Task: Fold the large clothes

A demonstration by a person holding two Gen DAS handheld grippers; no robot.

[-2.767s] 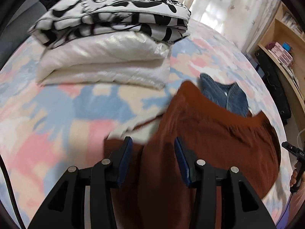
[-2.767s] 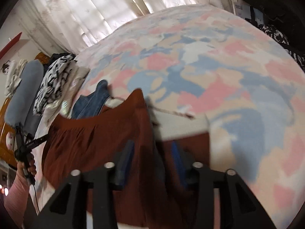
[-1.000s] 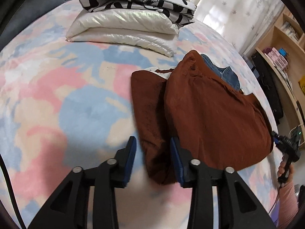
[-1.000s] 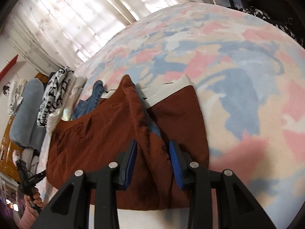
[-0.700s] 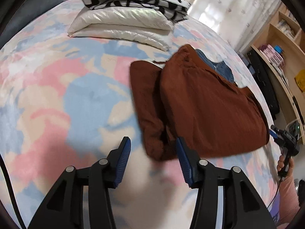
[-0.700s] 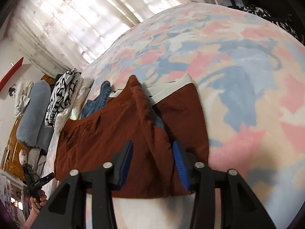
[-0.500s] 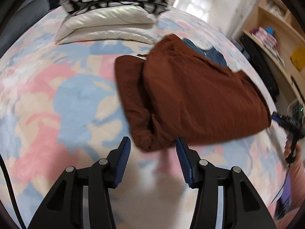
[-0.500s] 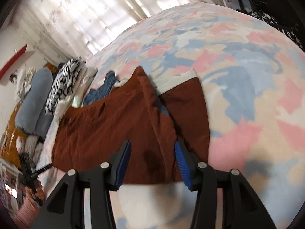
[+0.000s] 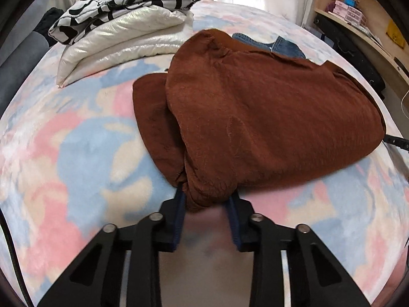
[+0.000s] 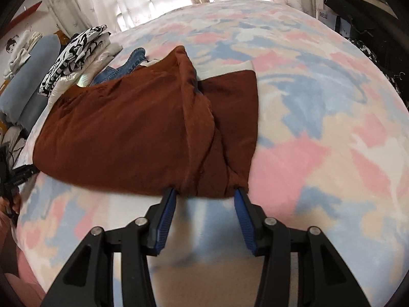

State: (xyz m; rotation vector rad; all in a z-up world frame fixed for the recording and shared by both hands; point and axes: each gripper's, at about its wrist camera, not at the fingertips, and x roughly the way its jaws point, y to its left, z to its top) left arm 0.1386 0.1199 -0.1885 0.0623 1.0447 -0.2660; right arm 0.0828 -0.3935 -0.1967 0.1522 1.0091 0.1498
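A rust-brown garment (image 9: 255, 117) lies folded over on the pastel bedspread (image 9: 76, 153), with a cream band at one edge (image 10: 227, 70). My left gripper (image 9: 205, 199) is open, its blue pads on either side of the garment's bunched near corner. My right gripper (image 10: 205, 197) is open, with the brown hem (image 10: 204, 186) lying between the pad tips. The garment (image 10: 127, 128) spreads away to the left in the right wrist view.
A blue denim piece (image 9: 281, 46) pokes out behind the brown garment. A stack of folded clothes, black-and-white print (image 9: 122, 5) over shiny white (image 9: 120, 38), sits at the far side. Shelves (image 9: 358, 12) stand to the right. The bed edge is near.
Both grippers opened and pulled back toward the near edge of the brown garment, which now lies flat on the bed. The left gripper swung right along the hem.
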